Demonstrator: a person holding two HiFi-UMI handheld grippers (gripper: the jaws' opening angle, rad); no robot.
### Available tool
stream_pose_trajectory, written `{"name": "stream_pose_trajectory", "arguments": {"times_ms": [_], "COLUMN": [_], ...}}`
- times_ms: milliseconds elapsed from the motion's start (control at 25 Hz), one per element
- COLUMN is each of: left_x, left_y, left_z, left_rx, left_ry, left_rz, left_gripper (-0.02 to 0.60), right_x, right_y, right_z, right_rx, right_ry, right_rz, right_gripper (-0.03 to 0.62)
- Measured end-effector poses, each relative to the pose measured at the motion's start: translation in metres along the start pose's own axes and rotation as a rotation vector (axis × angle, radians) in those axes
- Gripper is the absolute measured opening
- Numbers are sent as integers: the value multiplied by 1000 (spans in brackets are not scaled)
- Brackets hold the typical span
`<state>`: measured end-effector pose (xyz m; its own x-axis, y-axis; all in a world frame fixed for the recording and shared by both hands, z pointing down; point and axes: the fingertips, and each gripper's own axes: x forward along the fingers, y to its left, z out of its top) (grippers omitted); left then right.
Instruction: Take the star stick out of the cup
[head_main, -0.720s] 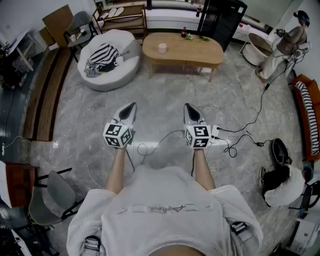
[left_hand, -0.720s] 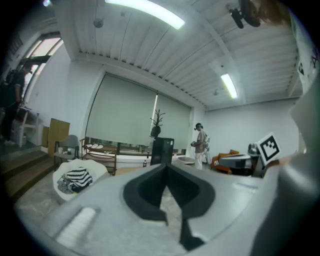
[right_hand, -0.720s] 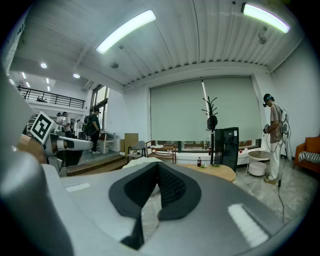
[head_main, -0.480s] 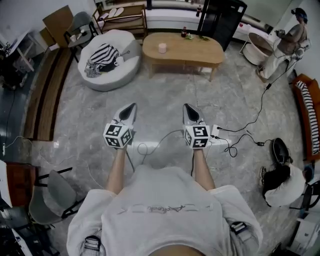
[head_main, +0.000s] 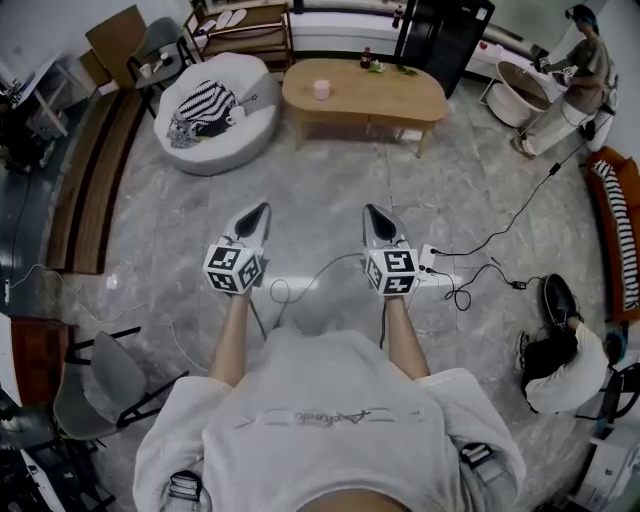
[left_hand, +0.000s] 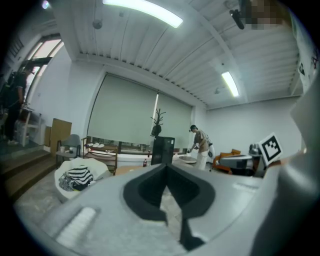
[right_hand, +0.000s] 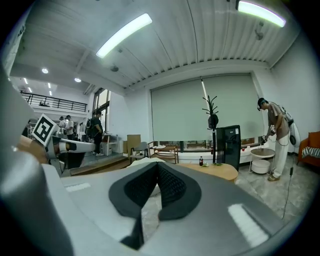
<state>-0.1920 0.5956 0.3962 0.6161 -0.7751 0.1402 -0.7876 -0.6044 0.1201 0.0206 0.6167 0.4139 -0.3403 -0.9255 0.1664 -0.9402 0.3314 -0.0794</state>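
Note:
A small pink cup (head_main: 321, 89) stands on the oval wooden coffee table (head_main: 390, 98) far ahead across the room. It is too small for me to make out a star stick in it. My left gripper (head_main: 263, 211) and right gripper (head_main: 371, 211) are held side by side at waist height above the marble floor, well short of the table. Both are shut with nothing between the jaws. The left gripper view shows its own gripper's (left_hand: 165, 166) tips touching. The right gripper (right_hand: 156, 164) points towards the table (right_hand: 222, 171).
A white round seat (head_main: 215, 115) with striped cloth lies left of the table. Cables and a power strip (head_main: 440, 278) trail on the floor by my right hand. A grey chair (head_main: 95, 385) stands near left, a black cabinet (head_main: 445, 40) behind the table, and a person (head_main: 575, 60) at the back right.
Both grippers stay shut and side by side. The head view has shifted slightly, so the table sits a little higher in frame. The person at the back right has moved a bit.

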Motion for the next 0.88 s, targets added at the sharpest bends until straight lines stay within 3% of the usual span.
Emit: {"name": "stream_pose_trajectory", "arguments": {"times_ms": [520, 880], "left_x": [11, 15], "left_y": [-39, -28], "left_z": [-8, -15], "left_rx": [16, 6], "left_ry": [8, 13], "left_rz": [-15, 4], "left_gripper": [0, 0], "right_x": [-25, -8], "right_y": [-23, -22], "right_z": [-9, -13], "right_rx": [8, 1], "right_ry": [-6, 5], "right_rz": [14, 34], "right_gripper": [5, 5]}}
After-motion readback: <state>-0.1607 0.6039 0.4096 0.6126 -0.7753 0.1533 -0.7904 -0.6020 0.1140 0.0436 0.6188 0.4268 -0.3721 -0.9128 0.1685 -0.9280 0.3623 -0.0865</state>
